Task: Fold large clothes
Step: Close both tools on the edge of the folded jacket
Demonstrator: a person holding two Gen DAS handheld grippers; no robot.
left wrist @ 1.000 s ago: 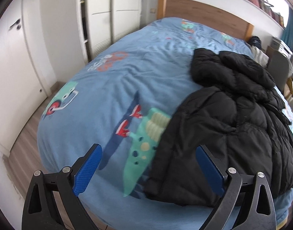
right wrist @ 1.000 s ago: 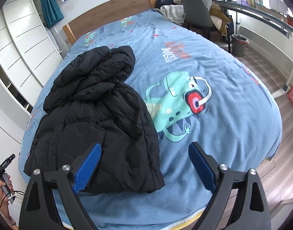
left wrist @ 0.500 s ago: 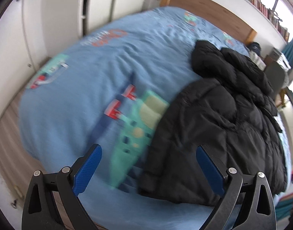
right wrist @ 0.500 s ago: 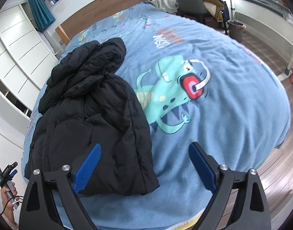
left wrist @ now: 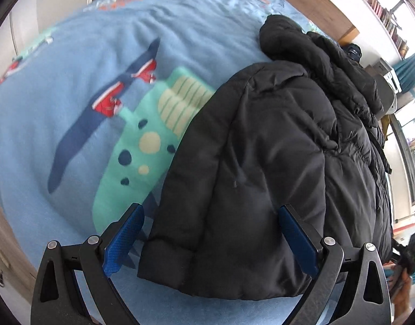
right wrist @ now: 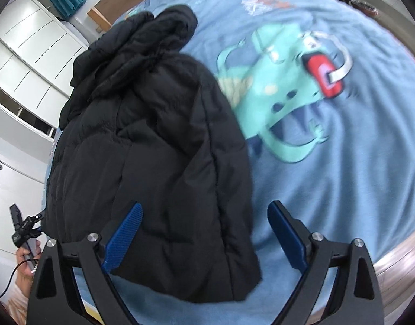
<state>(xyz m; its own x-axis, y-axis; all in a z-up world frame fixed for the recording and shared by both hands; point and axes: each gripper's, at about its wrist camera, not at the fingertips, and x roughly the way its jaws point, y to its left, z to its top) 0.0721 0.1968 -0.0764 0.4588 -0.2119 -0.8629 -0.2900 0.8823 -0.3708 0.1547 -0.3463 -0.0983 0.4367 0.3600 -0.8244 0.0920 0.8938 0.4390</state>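
Right now, on my left wrist view, the left tongs [left wrist: 211, 233] hang released, their blue pads spread wide on either side of the near hem of the black puffer jacket [left wrist: 275, 162], gripping nothing. That jacket lies on the bed [left wrist: 58, 135], on the blue cartoon-print duvet, with its bulk running away from me toward the wooden headboard [left wrist: 315, 2]. A teal dinosaur print [left wrist: 142, 146] shows just beside the jacket's left edge. At the lower right edge I can make out a hand holding a dark device.

Over on my right wrist view, the right tongs [right wrist: 204, 230] are likewise released, wide apart, with the jacket's lower right corner between the pads; whether they touch the fabric I cannot tell. The jacket [right wrist: 153, 135] fills the left half of the bed, white wardrobe doors [right wrist: 25, 54] behind it. Another teal dinosaur print [right wrist: 283, 92], blurred, lies on the duvet to its right.
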